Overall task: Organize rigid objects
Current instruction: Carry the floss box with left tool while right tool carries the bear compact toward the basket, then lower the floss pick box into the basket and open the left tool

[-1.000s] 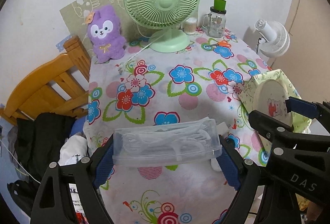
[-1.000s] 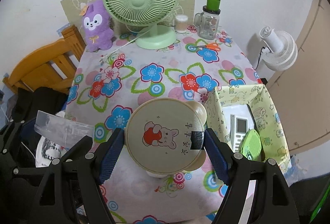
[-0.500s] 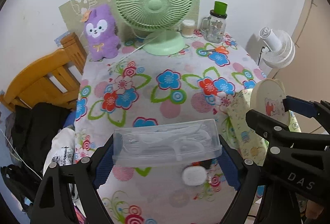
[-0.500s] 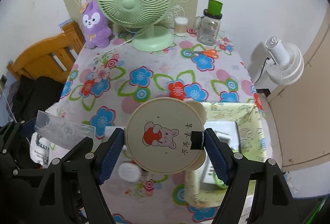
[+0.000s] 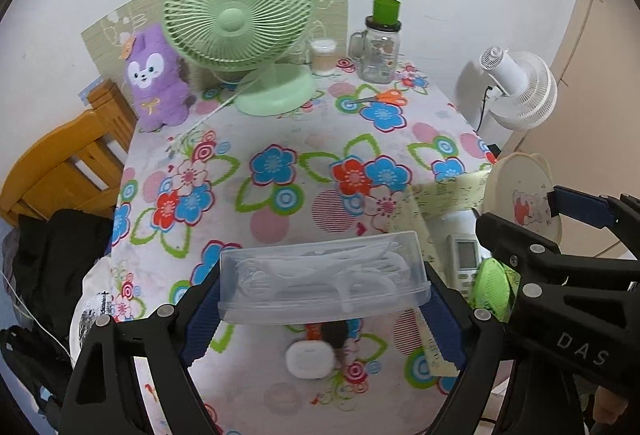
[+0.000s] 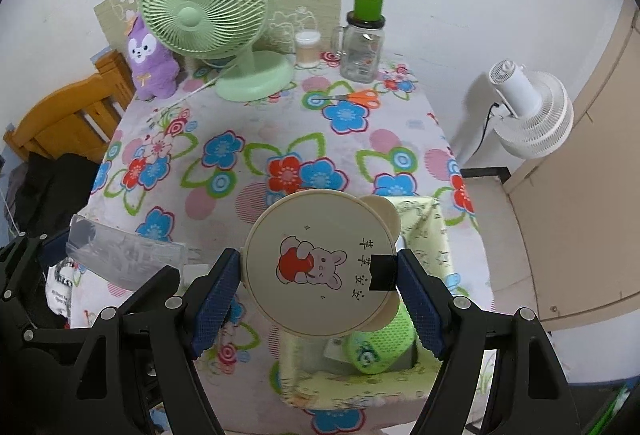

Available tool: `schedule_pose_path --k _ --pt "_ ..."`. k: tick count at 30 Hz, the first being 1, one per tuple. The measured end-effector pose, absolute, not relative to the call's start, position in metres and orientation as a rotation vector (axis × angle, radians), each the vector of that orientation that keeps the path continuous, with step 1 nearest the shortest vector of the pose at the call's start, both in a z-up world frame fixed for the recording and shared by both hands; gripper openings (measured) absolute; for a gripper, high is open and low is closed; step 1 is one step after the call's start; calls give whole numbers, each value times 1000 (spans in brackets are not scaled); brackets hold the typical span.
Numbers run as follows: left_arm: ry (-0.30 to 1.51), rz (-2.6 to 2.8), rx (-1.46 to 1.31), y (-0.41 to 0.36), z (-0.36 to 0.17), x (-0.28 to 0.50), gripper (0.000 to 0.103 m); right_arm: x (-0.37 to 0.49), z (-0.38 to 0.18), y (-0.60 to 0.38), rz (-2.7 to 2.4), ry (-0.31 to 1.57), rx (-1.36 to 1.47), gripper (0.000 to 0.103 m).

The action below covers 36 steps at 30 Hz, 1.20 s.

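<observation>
Your right gripper (image 6: 320, 279) squeezes the bear mirror (image 6: 320, 267); your left gripper (image 5: 320, 287) squeezes the floss-pick box (image 5: 322, 281). Next, lower both into the green bin (image 6: 424, 235) at the table's right edge.

At the back of the surface (image 6: 256, 139) the desk fan (image 6: 204, 3) stands between the plush toy (image 6: 150, 61) on its left and the small jar (image 6: 307, 49) and mug jar (image 6: 362, 47) on its right. Scissors (image 6: 356, 97) lie before the mug jar. The fabric bin (image 6: 430, 235) sits at the near right edge, with a remote (image 5: 464, 263) inside.
</observation>
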<state>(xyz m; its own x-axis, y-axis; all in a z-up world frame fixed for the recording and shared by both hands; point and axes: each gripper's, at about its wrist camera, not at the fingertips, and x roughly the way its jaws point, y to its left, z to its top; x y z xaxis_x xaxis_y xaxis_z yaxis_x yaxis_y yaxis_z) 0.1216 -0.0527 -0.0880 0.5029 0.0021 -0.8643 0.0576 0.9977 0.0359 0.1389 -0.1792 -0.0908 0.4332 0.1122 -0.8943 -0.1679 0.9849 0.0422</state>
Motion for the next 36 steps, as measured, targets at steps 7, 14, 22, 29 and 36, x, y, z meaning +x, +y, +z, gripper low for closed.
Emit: schedule_pose_path --k 7,14,22,29,36 --pt "1049 -62 74 -89 -95 128 89 141 -96 -218 154 1119 -33 79" --pt "1068 -113 86 -130 -107 137 89 148 -103 -259 110 1129 -17 79" --pt "1104 -181 95 -170 -124 157 89 156 -118 -297 64 1162 8 79" --pt "1150 -181 83 -185 -147 177 89 166 -132 -306 62 1188 11 79" --pt "1174 -145 131 -188 -166 191 90 178 -145 -303 82 1220 -1 79"
